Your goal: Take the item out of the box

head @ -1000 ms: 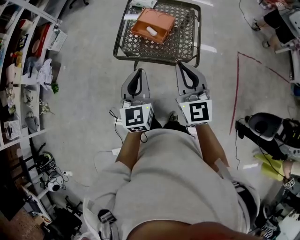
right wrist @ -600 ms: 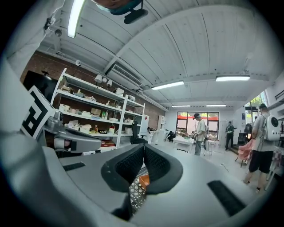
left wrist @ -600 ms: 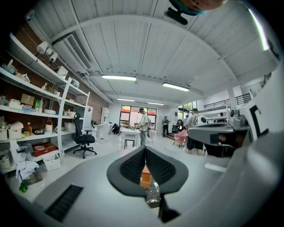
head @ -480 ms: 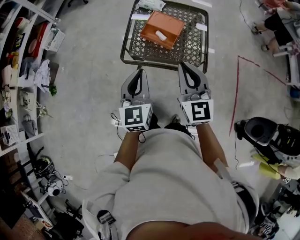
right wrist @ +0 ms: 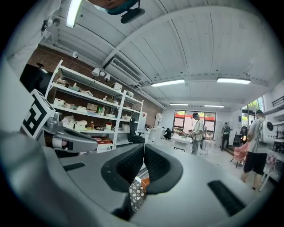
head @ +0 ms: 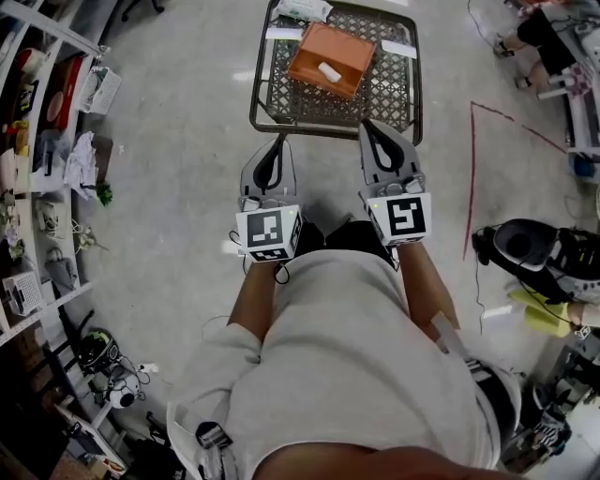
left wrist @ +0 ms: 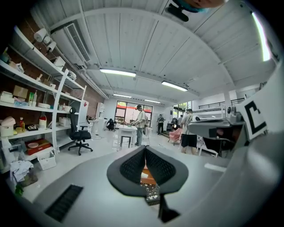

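An orange open box [head: 330,58] stands on a metal mesh table [head: 375,94] ahead of me, with a small white item [head: 329,71] lying inside it. My left gripper [head: 278,141] and right gripper [head: 368,125] are held side by side at the table's near edge, short of the box, both shut with nothing between their pads. In the left gripper view the shut left gripper [left wrist: 145,149] frames a slice of the orange box [left wrist: 147,178]. Below the shut right gripper [right wrist: 143,146], the right gripper view shows the mesh table [right wrist: 135,193] and a corner of the box [right wrist: 143,181].
A white packet [head: 302,9] lies at the table's far edge. Shelves [head: 37,141] full of goods line the left. A red line [head: 472,169] marks the floor at the right, with gear [head: 539,258] and cables beyond. People [left wrist: 140,124] stand far off.
The table and box have come nearer and shifted a little right in the head view. Both grippers keep the same shut pose side by side.
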### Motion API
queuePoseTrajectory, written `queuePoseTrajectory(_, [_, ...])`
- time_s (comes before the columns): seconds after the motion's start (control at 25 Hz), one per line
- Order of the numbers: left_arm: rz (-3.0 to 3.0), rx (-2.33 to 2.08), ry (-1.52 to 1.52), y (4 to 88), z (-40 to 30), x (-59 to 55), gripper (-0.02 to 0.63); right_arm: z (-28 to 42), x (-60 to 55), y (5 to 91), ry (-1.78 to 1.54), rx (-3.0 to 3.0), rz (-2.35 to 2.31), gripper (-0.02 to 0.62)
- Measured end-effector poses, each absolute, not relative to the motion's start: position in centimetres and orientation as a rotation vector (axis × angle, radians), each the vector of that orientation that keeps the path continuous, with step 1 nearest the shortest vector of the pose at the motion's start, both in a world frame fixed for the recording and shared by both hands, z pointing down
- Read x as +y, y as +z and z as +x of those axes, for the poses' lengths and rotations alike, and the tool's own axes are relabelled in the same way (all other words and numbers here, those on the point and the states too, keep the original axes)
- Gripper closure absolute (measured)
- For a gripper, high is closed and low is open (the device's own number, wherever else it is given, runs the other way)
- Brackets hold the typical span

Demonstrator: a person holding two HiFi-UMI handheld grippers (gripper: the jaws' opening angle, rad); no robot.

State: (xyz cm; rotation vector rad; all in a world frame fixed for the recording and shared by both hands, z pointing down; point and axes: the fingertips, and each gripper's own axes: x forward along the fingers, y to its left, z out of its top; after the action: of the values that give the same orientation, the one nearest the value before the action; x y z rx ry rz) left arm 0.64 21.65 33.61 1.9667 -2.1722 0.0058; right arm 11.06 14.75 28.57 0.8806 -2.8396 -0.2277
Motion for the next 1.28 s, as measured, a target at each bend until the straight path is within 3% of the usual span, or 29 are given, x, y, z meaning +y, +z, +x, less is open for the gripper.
queuePoseTrajectory(0.68, [1.874, -2.165, 0.032, 35.8, -4.2, 20.5, 0.595, 5.2, 11.0, 29.9, -0.215, -2.865, 0.814, 0.591])
queuePoseTrajectory(1.28, [1.865, -2.075, 0.079, 37.3, -6.0, 7.3, 0.595, 3.7, -3.3, 31.9, -0.094, -2.864, 0.781, 0.591])
